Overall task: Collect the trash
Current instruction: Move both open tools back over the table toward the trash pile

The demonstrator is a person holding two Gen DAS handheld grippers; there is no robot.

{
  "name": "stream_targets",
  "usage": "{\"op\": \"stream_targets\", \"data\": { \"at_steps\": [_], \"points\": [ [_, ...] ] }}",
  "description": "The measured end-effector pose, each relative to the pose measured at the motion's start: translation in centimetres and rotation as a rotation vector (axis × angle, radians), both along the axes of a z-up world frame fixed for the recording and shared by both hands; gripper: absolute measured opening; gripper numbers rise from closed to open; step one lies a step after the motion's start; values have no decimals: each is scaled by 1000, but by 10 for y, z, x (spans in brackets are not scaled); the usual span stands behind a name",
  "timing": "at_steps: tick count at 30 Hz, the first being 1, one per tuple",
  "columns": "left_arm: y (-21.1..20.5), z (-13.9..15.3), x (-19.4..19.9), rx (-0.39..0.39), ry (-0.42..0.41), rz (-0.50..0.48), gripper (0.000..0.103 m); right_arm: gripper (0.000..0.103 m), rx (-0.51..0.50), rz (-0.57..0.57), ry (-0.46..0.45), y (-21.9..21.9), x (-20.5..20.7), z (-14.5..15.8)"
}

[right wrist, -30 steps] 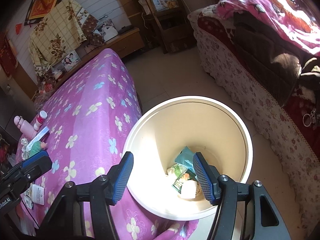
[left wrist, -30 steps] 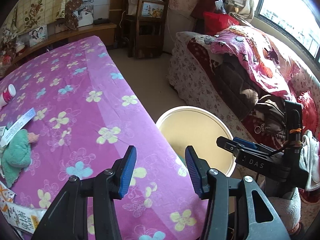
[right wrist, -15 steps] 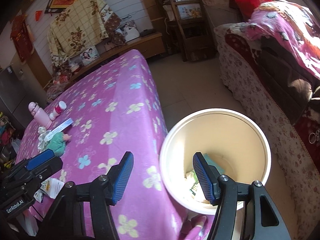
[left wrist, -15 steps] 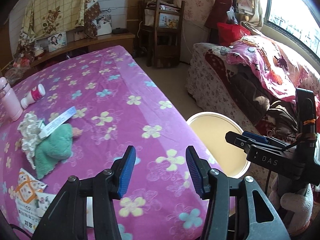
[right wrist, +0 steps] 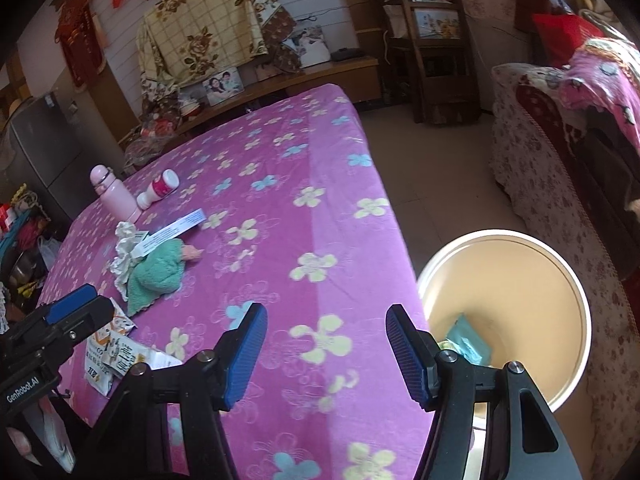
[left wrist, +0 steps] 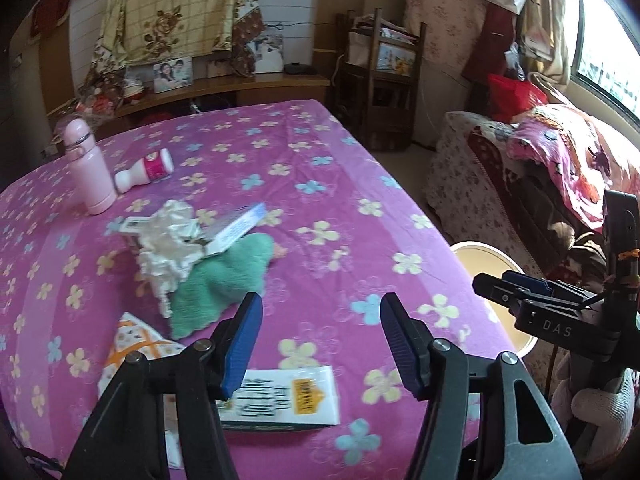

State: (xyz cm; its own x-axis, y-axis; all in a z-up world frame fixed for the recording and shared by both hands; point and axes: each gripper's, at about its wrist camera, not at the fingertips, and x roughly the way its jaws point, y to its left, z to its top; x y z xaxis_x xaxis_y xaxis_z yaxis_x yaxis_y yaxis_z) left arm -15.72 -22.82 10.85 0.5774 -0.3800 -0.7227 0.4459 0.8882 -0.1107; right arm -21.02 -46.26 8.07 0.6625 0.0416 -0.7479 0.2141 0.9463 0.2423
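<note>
On the purple flowered table point(left wrist: 312, 184) lie a white paper leaflet point(left wrist: 288, 400), an orange-patterned wrapper point(left wrist: 132, 340), a crumpled white wrapper point(left wrist: 168, 248), a long white box point(left wrist: 236, 228) and a green cloth point(left wrist: 224, 280). My left gripper point(left wrist: 320, 344) hovers over the leaflet with nothing between its fingers; its jaws are opening. My right gripper point(right wrist: 326, 352) hangs open and empty over the table's near right edge. The cream trash bin point(right wrist: 560, 280) stands on the floor to its right, with packets inside point(right wrist: 466, 340). In the right wrist view the wrappers point(right wrist: 116, 352) lie beside the left gripper's body.
A pink bottle point(left wrist: 90, 168) stands at the table's far left with a small white and pink bottle point(left wrist: 148, 170) lying beside it. A sofa with a pink blanket point(left wrist: 560, 160) runs along the right. A wooden chair point(left wrist: 380, 88) and a low shelf stand at the back.
Both grippers have swung left from over the bin to over the table. The trash pile and leaflet have come into the left wrist view. The left jaws stand wider.
</note>
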Motion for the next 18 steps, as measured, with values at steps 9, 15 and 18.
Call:
{"op": "stream_targets", "data": {
  "at_steps": [9,15,18],
  "points": [
    [53,-6,18,13,11,106,62,66,5,63,8,37,21,-1],
    [77,-9,28,21,14,155,62,66,-2,97,24,58,37,-5],
    [87,-11,34,27,16,169,62,66,-7,112,33,67,45,-6]
  ]
}}
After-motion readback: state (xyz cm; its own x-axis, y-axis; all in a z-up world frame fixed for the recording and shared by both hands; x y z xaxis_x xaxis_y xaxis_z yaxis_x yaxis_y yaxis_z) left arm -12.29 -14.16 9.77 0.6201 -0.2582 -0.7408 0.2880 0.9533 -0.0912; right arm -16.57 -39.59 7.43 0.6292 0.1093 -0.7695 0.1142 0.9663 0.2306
